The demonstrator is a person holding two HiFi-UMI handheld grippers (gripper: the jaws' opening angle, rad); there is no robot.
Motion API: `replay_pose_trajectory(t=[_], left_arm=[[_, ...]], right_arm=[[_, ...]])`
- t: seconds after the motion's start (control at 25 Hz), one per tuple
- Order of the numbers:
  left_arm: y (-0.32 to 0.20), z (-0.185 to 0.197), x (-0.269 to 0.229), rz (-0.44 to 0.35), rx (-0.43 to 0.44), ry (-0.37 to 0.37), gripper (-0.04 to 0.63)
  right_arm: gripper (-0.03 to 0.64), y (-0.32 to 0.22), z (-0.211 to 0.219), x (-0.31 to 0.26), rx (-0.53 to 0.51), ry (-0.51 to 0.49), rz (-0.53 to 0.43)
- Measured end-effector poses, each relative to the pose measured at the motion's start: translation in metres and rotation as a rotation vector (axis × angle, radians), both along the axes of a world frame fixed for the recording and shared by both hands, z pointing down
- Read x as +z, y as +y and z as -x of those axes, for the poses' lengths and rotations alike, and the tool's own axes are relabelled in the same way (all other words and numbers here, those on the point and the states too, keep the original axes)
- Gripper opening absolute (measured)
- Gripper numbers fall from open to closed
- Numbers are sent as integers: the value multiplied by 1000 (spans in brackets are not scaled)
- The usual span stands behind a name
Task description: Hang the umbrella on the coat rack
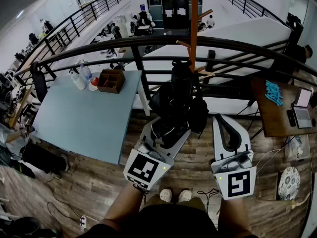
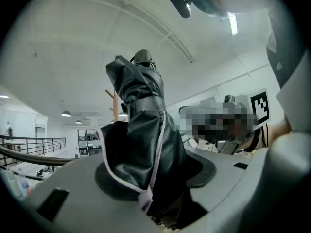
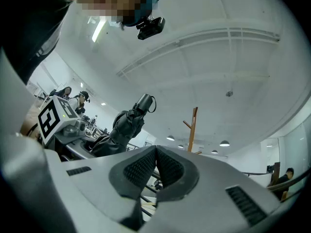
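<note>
A folded black umbrella (image 1: 179,99) with a thin white trim stands upright between the jaws of my left gripper (image 1: 171,129), which is shut on its lower part. In the left gripper view the umbrella (image 2: 141,144) fills the middle, its strap end at the top, rising out of my left gripper (image 2: 156,198). Just behind it by the railing stands the orange wooden coat rack (image 1: 194,24), with short pegs. My right gripper (image 1: 225,129) is to the right of the umbrella, its ribbed pads pressed together on nothing (image 3: 156,166). From that gripper I see the umbrella (image 3: 124,125) left of the coat rack (image 3: 192,127).
A black metal railing (image 1: 148,46) runs across in front of me, with a drop behind it. At the left is a pale blue table (image 1: 84,123) with a cardboard box (image 1: 111,80) and bottles (image 1: 79,78). A brown desk (image 1: 270,114) with a laptop (image 1: 302,108) stands at the right.
</note>
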State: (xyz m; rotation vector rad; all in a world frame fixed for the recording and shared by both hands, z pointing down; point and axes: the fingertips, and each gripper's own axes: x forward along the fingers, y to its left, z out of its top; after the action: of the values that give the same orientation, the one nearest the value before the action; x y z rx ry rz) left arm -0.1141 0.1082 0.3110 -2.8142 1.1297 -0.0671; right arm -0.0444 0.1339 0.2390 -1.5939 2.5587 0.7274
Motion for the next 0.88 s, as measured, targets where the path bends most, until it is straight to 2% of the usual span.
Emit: replay_pose_trajectory(t=[0.48, 0.72, 0.88], left_arm=[[4, 10, 1, -17, 27, -47, 233], [2, 11, 2, -17, 32, -52, 233], [3, 13, -1, -23, 33, -56, 233]], right_arm=[[31, 1, 15, 3, -2, 21, 3], [31, -1, 18, 4, -20, -28, 27], [31, 0, 22, -1, -23, -22, 3]])
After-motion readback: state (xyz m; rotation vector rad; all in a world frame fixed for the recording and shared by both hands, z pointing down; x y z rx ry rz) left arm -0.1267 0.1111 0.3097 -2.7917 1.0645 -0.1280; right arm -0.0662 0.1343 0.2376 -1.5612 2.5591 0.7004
